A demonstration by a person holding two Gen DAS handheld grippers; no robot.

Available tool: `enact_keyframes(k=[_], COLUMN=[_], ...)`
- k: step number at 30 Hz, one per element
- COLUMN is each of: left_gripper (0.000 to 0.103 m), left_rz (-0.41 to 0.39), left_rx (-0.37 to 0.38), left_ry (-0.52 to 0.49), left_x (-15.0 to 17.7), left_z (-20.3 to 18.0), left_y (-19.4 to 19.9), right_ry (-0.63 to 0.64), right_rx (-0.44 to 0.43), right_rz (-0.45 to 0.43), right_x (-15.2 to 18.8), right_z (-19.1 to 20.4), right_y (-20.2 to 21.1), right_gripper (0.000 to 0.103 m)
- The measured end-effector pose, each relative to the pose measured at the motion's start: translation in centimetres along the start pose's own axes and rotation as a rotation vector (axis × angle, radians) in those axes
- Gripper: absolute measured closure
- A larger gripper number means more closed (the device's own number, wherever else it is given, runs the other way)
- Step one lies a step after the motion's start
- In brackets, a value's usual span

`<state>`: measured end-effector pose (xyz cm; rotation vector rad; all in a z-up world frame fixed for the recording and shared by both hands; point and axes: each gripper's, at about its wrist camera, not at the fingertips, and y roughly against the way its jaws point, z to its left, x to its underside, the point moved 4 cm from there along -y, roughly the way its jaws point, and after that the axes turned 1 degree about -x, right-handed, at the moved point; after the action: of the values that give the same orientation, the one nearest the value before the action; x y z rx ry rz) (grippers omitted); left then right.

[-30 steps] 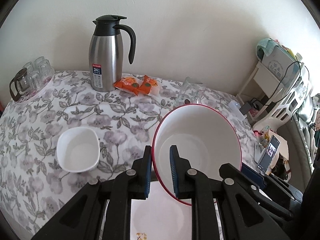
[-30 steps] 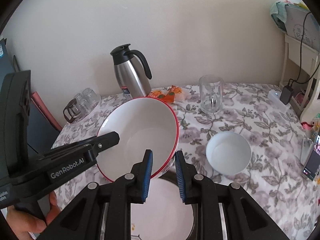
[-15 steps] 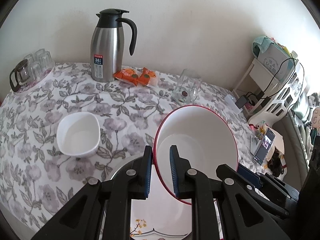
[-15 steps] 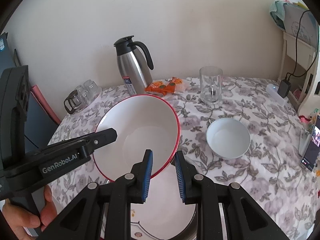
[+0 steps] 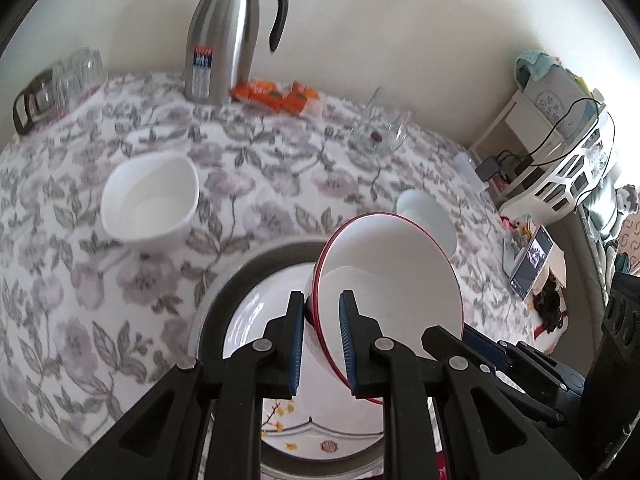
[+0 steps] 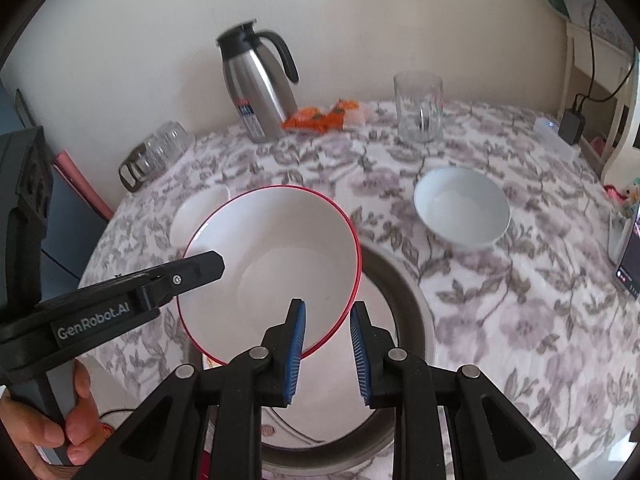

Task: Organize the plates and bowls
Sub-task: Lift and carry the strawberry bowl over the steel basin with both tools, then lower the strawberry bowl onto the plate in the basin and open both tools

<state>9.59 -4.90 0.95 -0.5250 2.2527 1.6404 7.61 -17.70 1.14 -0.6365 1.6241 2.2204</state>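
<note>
both grippers clamp the red-rimmed white ceramic bowl (image 6: 276,264) by opposite rims, left gripper (image 5: 320,340) and right gripper (image 6: 326,352), tilted over the grey-rimmed white plate (image 5: 256,316) at lower centre. thin rim holds on a tilted bowl could slip, knocking it against the plate. the plate's near edge is cut off, and whether the bowl touches it is unclear.

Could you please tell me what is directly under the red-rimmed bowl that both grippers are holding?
Under the red-rimmed bowl sits a white plate inside a dark metal tray. The bowl and grippers hide much of the plate, so its full pattern cannot be seen.
</note>
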Motion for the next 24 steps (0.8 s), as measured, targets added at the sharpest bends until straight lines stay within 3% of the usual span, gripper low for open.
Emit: enact_keyframes(k=[24], left_gripper=[0.085], left_rz=[0.118], left_rx=[-0.050], left_ry=[-0.007], left_x=[2.2], left_z=[0.9], left_y=[-3.0], right_ry=[0.020], right_rx=[0.048], right_rz=[0.101], right_x=[1.7], right_z=[0.1], right_y=[-2.7], right_gripper=[0.078])
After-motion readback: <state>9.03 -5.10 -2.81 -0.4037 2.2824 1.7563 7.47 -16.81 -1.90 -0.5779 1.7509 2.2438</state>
